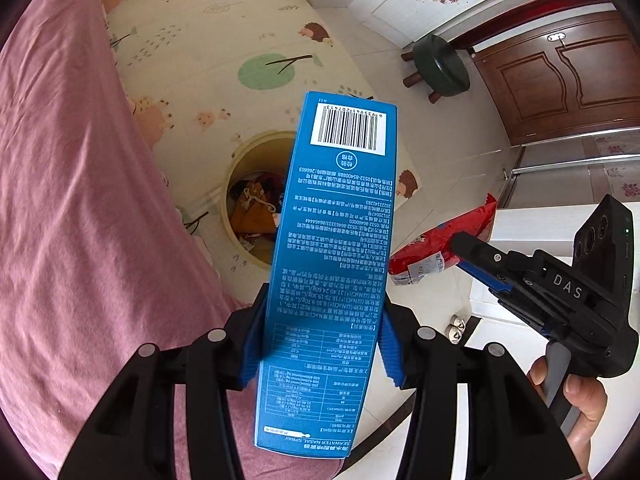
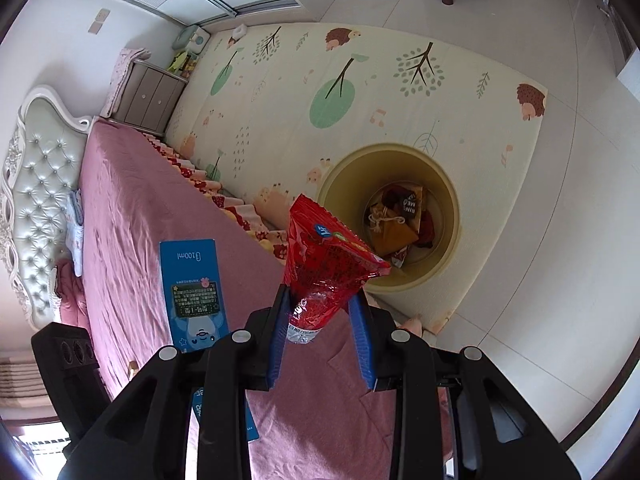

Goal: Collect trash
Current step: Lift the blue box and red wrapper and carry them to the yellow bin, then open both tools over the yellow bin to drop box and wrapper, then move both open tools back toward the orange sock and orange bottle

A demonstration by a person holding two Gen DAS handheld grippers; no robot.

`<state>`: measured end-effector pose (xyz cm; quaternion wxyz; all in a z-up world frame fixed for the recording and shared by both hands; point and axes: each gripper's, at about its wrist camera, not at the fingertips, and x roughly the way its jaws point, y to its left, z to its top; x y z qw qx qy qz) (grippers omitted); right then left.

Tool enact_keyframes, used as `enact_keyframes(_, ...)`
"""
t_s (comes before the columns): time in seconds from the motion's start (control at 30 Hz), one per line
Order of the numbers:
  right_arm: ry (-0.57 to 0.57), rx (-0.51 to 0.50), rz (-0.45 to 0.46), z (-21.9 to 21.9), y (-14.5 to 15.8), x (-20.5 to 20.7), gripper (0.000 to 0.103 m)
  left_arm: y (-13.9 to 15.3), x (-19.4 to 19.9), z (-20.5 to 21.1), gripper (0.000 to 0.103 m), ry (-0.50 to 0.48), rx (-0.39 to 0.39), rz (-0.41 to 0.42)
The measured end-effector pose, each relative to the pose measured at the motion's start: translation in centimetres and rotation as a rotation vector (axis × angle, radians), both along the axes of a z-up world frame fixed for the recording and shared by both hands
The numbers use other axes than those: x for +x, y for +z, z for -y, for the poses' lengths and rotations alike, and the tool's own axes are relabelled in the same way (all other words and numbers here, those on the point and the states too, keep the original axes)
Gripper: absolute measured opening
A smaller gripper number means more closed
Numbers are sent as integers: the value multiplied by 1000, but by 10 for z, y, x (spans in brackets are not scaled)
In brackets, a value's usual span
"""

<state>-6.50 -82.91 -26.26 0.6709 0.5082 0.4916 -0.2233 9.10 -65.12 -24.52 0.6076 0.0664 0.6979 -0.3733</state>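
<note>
While both grippers carry trash above the edge of the pink-sheeted bed (image 2: 132, 216), neither item is yet over the bin. Left gripper (image 1: 320, 340): fingers (image 1: 252, 344) pinch the lower half of a blue seawater nasal spray box (image 1: 332, 264), held upright with the barcode end pointing away; most of its length stands free above the grip. Right gripper (image 2: 322, 332): fingers (image 2: 280, 332) clamp the crumpled lower end of a red snack wrapper (image 2: 328, 268), which fans out beyond the tips. The yellow trash bin (image 2: 444, 184) stands on the animal-print play mat (image 2: 280, 100) on the floor beside the bed, already holding an orange pouch and other scraps; in both wrist views it lies ahead of and below the held items, near but not beneath them. Risks, as judged: the wrapper is light and broad, so released from this height it could drift and land on the mat or catch the rim. The box, gripped low on smooth card, could pivot or slip if swung quickly. The grippers are close together, so converging on one bin opening invites a collision; dropping one at a time seems safer.
</note>
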Motion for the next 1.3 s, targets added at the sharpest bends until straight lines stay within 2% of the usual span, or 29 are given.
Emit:
enact_keyframes(0.07, -2, -17, -14, 10, 1, 5, 34, 2, 4, 16, 50, -19, -10, 15)
enact_keyframes(0.1, -7, -32, -27, 16, 1, 6, 40, 5, 6, 24, 54, -31, 1, 36)
enact_keyframes(0.13, -12, -37, -32, 22, 0, 7, 50, 7, 7, 31, 72, -43, 15, 58)
enact_keyframes(0.17, -16, -36, -30, 26, 0, 7, 50, 11, 8, 36, 84, -48, 16, 74)
enact_keyframes(0.37, -8, -56, -43, 37, 2, 9, 50, 9, 8, 42, 85, -87, 32, 88)
enact_keyframes(0.63, 45, -20, -31, 6, 7, 18, 50, 0, 11, -1, 85, -17, 70, 39)
enact_keyframes(1.03, 240, -13, 14, -82, 33, 71, 50, 23, 23, -112, 85, 153, 57, 63)
enact_keyframes(1.3, 432, -2, 36, -177, 46, 121, 50, 36, 33, -209, 85, 333, 55, 79)
